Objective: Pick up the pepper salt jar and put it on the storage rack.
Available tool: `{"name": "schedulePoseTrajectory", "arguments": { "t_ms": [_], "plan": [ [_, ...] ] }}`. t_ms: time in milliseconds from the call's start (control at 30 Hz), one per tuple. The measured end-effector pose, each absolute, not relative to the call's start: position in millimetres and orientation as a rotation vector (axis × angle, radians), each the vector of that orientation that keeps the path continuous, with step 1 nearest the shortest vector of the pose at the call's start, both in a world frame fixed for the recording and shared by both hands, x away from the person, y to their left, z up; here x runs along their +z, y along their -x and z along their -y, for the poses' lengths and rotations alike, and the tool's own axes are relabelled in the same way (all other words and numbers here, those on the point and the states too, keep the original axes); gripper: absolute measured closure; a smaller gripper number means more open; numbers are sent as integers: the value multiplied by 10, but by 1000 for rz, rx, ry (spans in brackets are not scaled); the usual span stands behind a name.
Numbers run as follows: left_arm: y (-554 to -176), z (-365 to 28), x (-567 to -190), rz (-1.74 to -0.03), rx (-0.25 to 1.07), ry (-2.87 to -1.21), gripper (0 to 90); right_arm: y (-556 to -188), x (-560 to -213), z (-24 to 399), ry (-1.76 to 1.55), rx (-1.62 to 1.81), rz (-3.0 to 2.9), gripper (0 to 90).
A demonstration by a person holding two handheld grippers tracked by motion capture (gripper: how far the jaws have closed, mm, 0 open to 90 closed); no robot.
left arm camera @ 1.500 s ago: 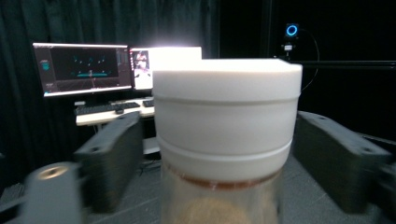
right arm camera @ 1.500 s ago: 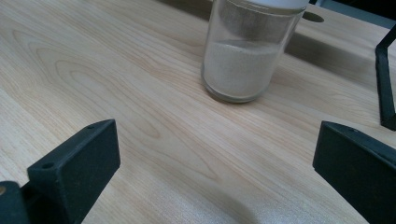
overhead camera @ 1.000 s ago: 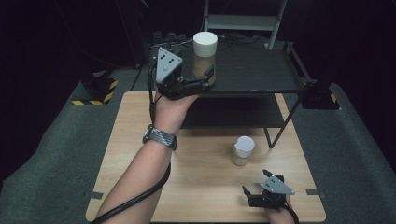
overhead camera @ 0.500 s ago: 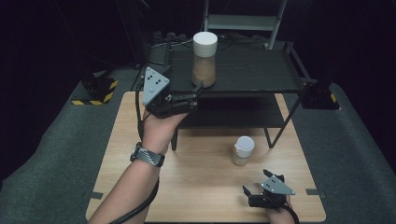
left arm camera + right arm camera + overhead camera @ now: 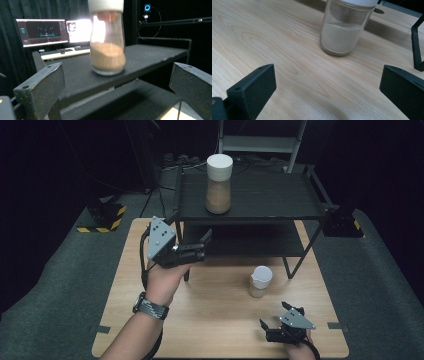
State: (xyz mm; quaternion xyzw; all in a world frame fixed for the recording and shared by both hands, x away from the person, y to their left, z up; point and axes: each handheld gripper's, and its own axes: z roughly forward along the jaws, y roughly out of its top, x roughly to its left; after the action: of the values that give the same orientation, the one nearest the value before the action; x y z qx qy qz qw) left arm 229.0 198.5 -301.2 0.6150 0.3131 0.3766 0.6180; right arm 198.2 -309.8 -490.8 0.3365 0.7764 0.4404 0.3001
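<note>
Left claw gaped empty near shelf, facing tall jar. Right claw released, resting on worktop facing small jar, likely ready to grab.

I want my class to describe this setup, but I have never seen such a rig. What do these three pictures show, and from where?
A person holds a black two-jaw gripper in each hand. The high view looks down on a light wooden table carrying a black metal two-tier shelf. The left gripper is open and empty, pointing at the tall white-capped glass jar of brown powder on the top shelf; its own camera sees that jar. The right gripper, open too, faces a small white-capped glass jar of pale powder on the table.
</note>
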Motion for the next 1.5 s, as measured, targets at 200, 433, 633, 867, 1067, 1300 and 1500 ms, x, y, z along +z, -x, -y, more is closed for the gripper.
{"name": "schedulePoseTrajectory", "arguments": {
  "t_ms": [200,433,633,867,1067,1300,1500],
  "plan": [
    [-2198,-2068,-3183,-728,848,-1431,4,-1978,-4905,3087,-893,1163,-2062,0],
    [-2079,-2126,-3405,-731,859,-1474,4,-1976,-4905,3082,-890,1159,-2061,0],
    [-2006,-2188,-3611,-756,846,-1497,4,-1976,-4904,3077,-888,1155,-2062,0],
    [-1937,-2272,-3877,-788,822,-1520,4,-1974,-4903,3068,-886,1150,-2063,0],
    [-1886,-2329,-4132,-813,805,-1557,4,-1970,-4906,3068,-886,1150,-2059,0],
    [-1822,-2372,-4457,-842,784,-1602,4,-1964,-4911,3072,-887,1154,-2054,0],
    [-1774,-2402,-4652,-871,775,-1650,4,-1953,-4914,3062,-887,1149,-2048,0]
  ]
}}
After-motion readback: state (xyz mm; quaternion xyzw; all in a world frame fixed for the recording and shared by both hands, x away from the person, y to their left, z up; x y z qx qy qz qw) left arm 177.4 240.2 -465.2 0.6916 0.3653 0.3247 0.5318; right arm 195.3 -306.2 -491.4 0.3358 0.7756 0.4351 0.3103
